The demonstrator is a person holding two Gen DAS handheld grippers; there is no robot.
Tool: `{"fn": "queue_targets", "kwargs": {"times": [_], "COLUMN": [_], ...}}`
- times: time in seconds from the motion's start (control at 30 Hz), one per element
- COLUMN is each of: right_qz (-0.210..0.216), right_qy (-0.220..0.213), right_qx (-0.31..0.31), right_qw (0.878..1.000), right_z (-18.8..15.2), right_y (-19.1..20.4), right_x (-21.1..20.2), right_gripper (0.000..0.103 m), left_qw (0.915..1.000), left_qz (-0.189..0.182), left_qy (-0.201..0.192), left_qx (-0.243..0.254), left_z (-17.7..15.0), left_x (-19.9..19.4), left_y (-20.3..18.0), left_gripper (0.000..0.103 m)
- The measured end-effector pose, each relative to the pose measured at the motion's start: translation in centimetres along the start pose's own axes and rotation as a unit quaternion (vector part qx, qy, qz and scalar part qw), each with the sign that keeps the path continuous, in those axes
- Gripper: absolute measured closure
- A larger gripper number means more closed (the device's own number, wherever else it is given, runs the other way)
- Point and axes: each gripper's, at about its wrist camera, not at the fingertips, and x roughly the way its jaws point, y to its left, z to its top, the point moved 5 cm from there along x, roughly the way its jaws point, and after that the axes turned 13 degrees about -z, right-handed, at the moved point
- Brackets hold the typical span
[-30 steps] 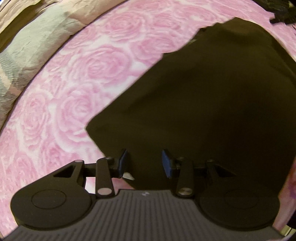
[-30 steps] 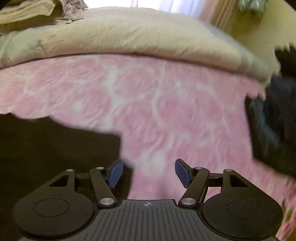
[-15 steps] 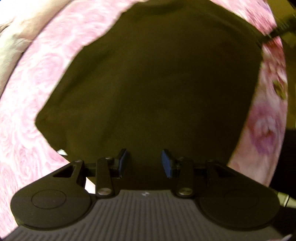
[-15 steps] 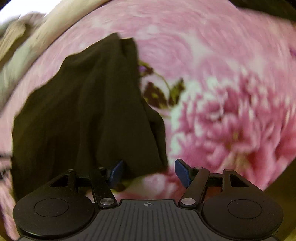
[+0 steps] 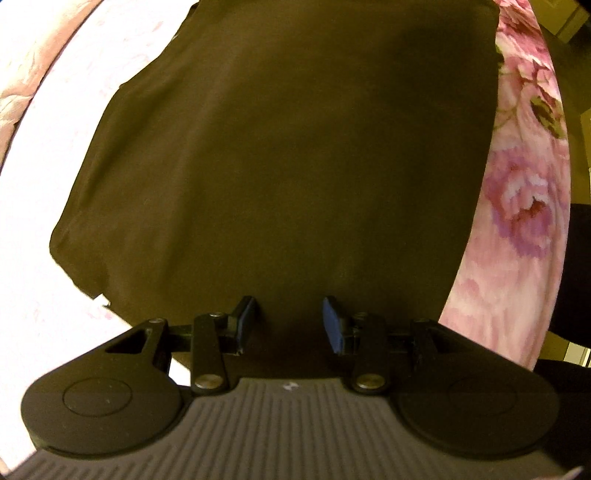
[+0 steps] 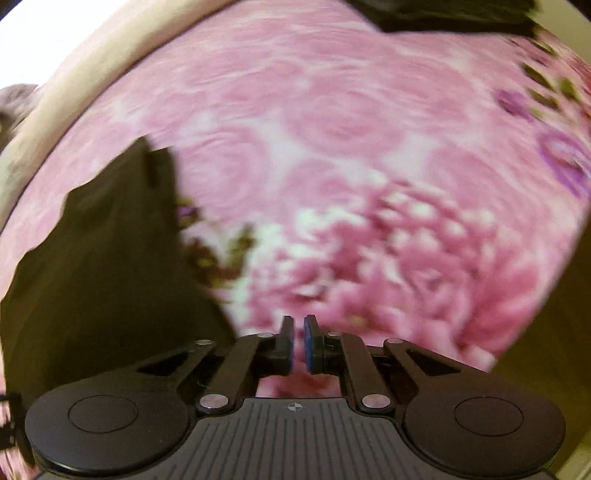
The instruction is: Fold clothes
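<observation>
A dark brown garment point(image 5: 295, 166) lies spread flat on the pink floral bedspread point(image 5: 517, 240) and fills most of the left wrist view. My left gripper point(image 5: 290, 310) points straight down over the garment's near part, its blue pads point(image 5: 332, 325) apart and nothing pinched between them. In the right wrist view the same garment point(image 6: 103, 258) lies at the left, beside my right gripper point(image 6: 298, 326). That gripper's jaws are closing, the pads almost touching, with only bedspread point(image 6: 332, 147) behind them and nothing between them.
Another dark piece of clothing point(image 6: 443, 14) lies at the far edge of the bedspread. A beige blanket point(image 6: 92, 74) runs along the upper left. The bed's edge falls away at the right point(image 5: 554, 110), with a dark shape beyond it.
The right gripper's jaws have come together from wide apart, and it has swung to the right off the garment's corner. The left gripper has shifted further over the garment and rolled.
</observation>
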Motion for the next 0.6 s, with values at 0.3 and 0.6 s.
{"fn": "queue_targets", "kwargs": {"times": [0.3, 0.6], "right_qz": [0.048, 0.101], "right_qy": [-0.027, -0.023], "right_qx": [-0.068, -0.175], "right_qw": [0.996, 0.979], "right_z": [-1.0, -4.0], "right_y": [6.4, 17.2], "right_x": [-2.4, -0.2], "right_gripper": [0.068, 0.027], "left_qw": [0.9988, 0.992], "left_qz": [0.01, 0.007], "left_qy": [-0.004, -0.067], "left_qx": [-0.048, -0.106], "left_z": [-4.4, -7.2], "left_x": [0.0, -1.9], "left_y": [-1.4, -2.2], "left_gripper": [0.067, 0.067]}}
